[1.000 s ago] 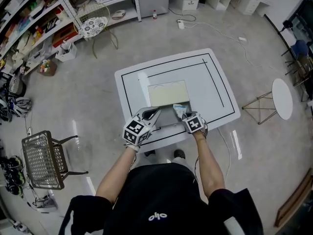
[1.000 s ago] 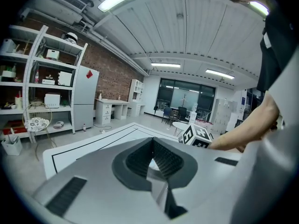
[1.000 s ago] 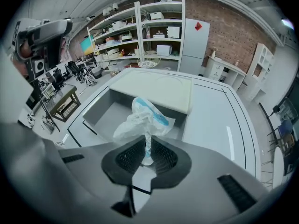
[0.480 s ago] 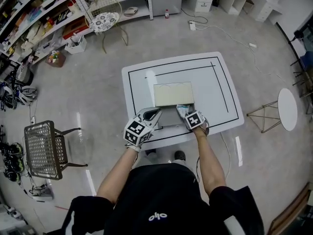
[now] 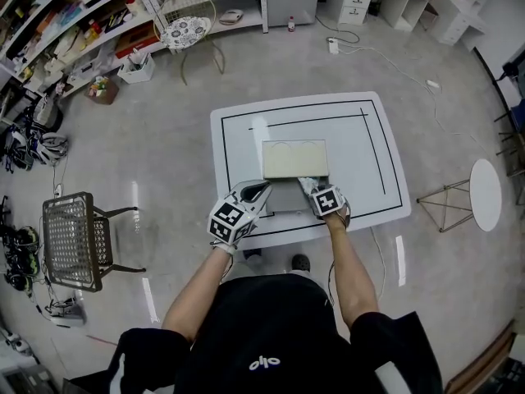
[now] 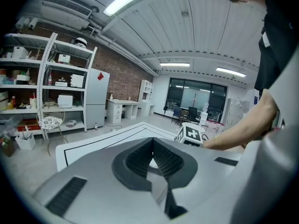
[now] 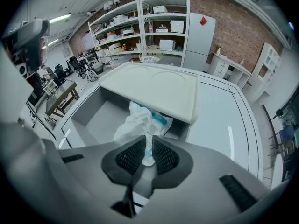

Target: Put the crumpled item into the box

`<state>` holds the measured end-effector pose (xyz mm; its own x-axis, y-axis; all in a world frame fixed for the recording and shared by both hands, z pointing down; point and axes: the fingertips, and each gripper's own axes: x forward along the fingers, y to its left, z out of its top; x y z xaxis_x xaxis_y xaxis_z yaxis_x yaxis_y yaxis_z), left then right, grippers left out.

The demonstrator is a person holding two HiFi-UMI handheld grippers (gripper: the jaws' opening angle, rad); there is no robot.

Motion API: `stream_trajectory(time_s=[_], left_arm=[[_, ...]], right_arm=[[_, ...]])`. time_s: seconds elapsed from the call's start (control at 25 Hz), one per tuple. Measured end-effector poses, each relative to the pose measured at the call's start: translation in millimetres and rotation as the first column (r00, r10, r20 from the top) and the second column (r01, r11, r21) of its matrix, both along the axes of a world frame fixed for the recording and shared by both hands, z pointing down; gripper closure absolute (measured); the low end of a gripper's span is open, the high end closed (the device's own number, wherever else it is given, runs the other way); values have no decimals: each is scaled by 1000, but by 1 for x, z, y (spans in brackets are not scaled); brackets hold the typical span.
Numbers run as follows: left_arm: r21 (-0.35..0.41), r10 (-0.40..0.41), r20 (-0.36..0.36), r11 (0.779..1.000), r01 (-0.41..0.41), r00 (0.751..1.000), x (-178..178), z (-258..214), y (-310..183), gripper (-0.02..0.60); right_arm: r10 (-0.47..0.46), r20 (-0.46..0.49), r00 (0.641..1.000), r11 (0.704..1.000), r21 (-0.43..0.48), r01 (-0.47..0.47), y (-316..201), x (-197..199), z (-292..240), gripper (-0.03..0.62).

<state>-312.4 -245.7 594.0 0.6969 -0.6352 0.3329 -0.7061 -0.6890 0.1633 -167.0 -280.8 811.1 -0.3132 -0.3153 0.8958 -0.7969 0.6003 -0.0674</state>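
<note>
On the white table [image 5: 353,138] the grey box [image 7: 93,111] sits half under its cream lid [image 5: 294,159], and the right gripper [image 7: 148,149], pinching the crumpled item [image 7: 138,120], has barely shifted, still holding it unreleased over the box's near corner, while the left gripper [image 6: 150,146] hovers pressed together, empty.

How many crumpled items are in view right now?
1: the crumpled item hangs pinched in the right tongs, above the open box on the table. The lid may hide more inside.
</note>
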Motion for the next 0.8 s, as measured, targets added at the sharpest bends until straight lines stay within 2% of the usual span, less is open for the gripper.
stream_trajectory(time_s=[0.2, 0.32, 0.52, 0.8], left_arm=[[2, -12, 3, 1000, 12, 1000, 2, 0, 0, 574], [5, -15, 3, 1000, 15, 1000, 3, 0, 1, 575], [13, -23, 5, 1000, 23, 1000, 7, -4, 2, 574], [40, -49, -2, 998, 49, 999, 15, -18, 7, 575]], right_arm=[[32, 50, 998, 999, -3, -32, -1, 0, -1, 537], [41, 65, 997, 999, 23, -42, -5, 1, -7, 511], [46, 92, 995, 998, 47, -51, -1, 4, -24, 507], [22, 175, 984, 985, 167, -51, 1, 15, -77, 507]])
